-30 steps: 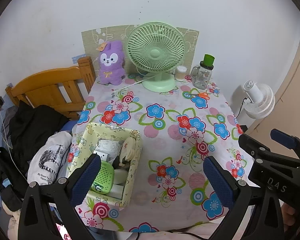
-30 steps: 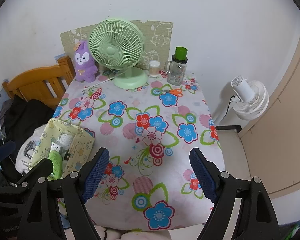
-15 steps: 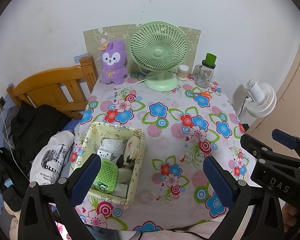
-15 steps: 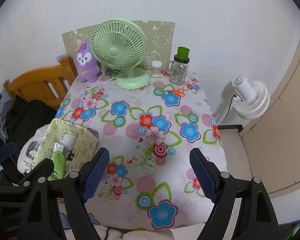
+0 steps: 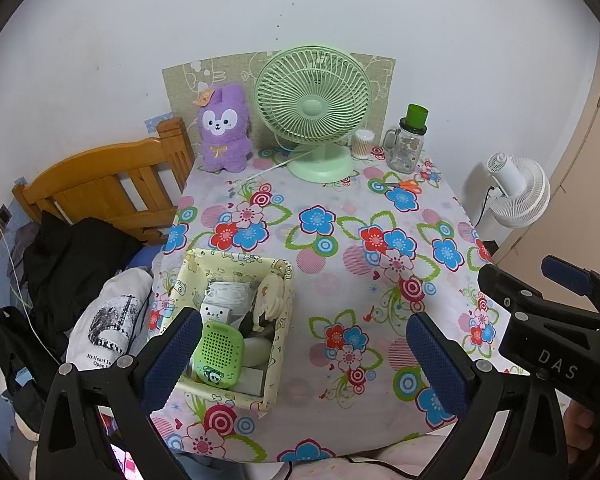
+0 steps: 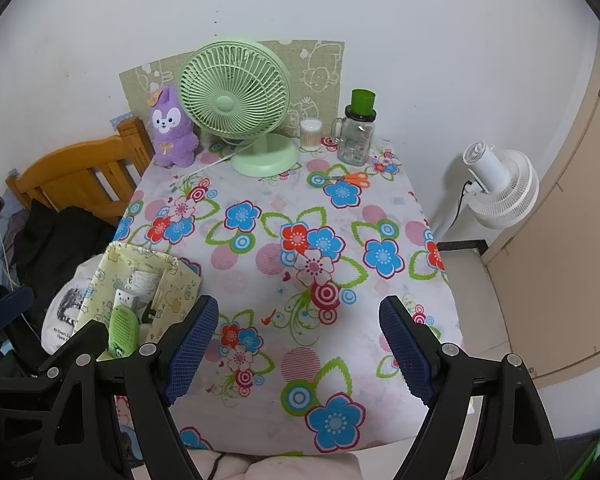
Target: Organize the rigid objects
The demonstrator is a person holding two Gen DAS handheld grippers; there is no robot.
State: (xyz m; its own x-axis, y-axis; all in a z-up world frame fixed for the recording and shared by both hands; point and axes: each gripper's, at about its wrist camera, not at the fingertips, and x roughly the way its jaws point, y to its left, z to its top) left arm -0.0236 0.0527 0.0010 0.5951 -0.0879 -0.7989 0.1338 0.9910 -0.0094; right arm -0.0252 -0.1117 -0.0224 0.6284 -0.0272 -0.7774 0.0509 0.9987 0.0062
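Above near table edge: left gripper and right gripper both spread wide, nothing between pads, clear of cloth.

Task items: fabric basket at near-left table corner, already holding green speaker, white charger and other small parts. Orange scissors lie loose on floral tablecloth at far side, just before glass jar.

Risks (judgement):
- Basket sits close to table edge; sideways nudge from left fingers could tip it off.
- Reach for scissors could knock jar or green fan.
- Flat scissors on soft cloth: pads may snag fabric.

Change versus earlier frames: view slightly shifted, table contents sit a little lower in frame; jaw spread unchanged; no object moved.
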